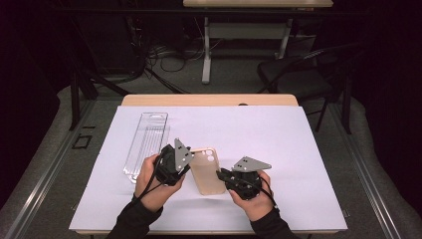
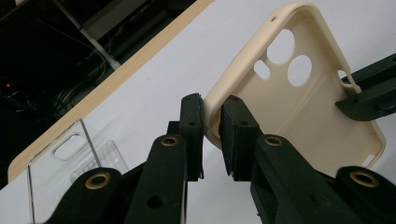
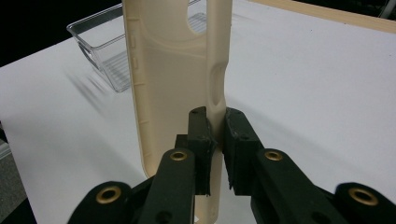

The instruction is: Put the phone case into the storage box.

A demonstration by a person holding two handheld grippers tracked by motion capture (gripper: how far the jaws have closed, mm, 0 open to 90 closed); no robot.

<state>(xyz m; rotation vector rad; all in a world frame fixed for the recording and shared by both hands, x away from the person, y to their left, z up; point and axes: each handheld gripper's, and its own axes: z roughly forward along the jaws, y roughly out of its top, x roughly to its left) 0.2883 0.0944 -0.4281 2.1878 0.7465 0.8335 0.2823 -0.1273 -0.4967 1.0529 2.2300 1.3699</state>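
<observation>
A cream phone case [image 1: 206,172] with round camera cut-outs is held just above the white sheet [image 1: 278,139], between both grippers. My left gripper [image 1: 190,160] is shut on the case's left side wall near the camera end; in the left gripper view the case [image 2: 299,116] has its rim pinched between the jaws of that gripper [image 2: 212,114]. My right gripper [image 1: 220,174] is shut on the opposite side wall. The right gripper view looks along the case [image 3: 168,79], which stands on edge, and shows this gripper [image 3: 215,126] clamping its wall.
A clear plastic package [image 1: 147,142] lies on the sheet left of the case, also visible as a clear tray [image 3: 102,51] and a transparent shell [image 2: 70,154]. The wooden table edge [image 1: 209,99] runs along the back. Beyond it are a chair [image 1: 298,74] and floor cables [image 1: 169,59].
</observation>
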